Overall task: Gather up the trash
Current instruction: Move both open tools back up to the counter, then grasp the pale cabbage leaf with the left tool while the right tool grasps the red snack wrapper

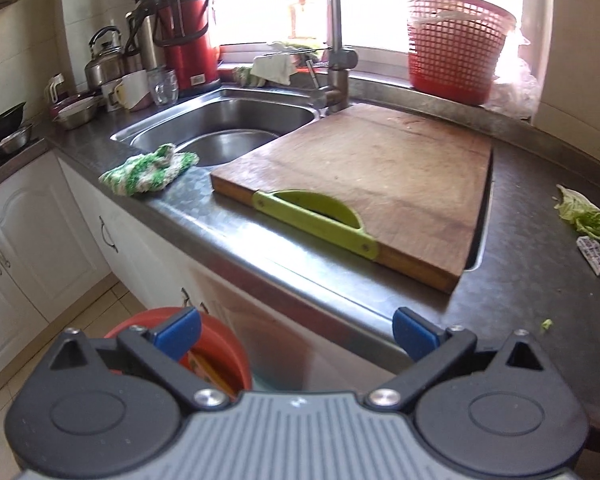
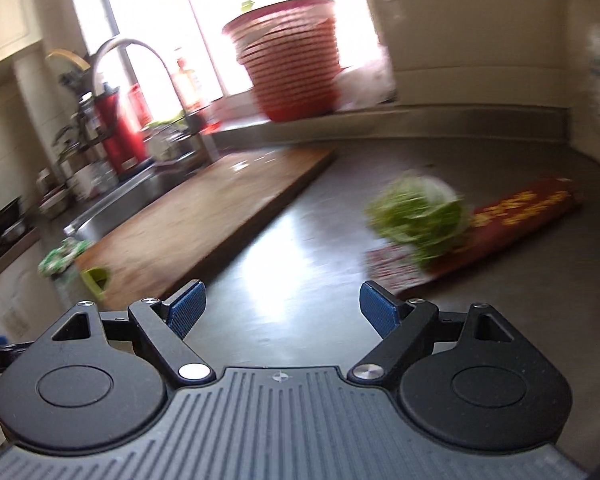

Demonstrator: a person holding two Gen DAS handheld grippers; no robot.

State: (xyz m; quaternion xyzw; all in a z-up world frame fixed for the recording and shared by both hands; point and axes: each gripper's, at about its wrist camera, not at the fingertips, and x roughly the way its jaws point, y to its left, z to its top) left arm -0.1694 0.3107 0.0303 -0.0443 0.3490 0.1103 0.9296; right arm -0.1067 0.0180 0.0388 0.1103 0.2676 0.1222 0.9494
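A green cabbage leaf (image 2: 420, 216) lies on a red printed wrapper (image 2: 516, 220) on the dark countertop, ahead and right of my right gripper (image 2: 284, 312), which is open and empty above the counter. The same leaf (image 1: 588, 218) and wrapper (image 1: 594, 256) show at the far right of the left wrist view. My left gripper (image 1: 296, 336) is open and empty, held off the counter's front edge above a red bin (image 1: 216, 356) on the floor. A tiny green scrap (image 1: 546, 324) lies near the counter's front.
A wooden cutting board (image 1: 364, 184) with a green handle covers part of the steel sink (image 1: 220, 120). A green-white cloth (image 1: 148, 174) lies at the sink's front rim. A red basket (image 1: 456, 44) stands on the windowsill. A red thermos (image 1: 188, 28), kettle and cups stand at back left.
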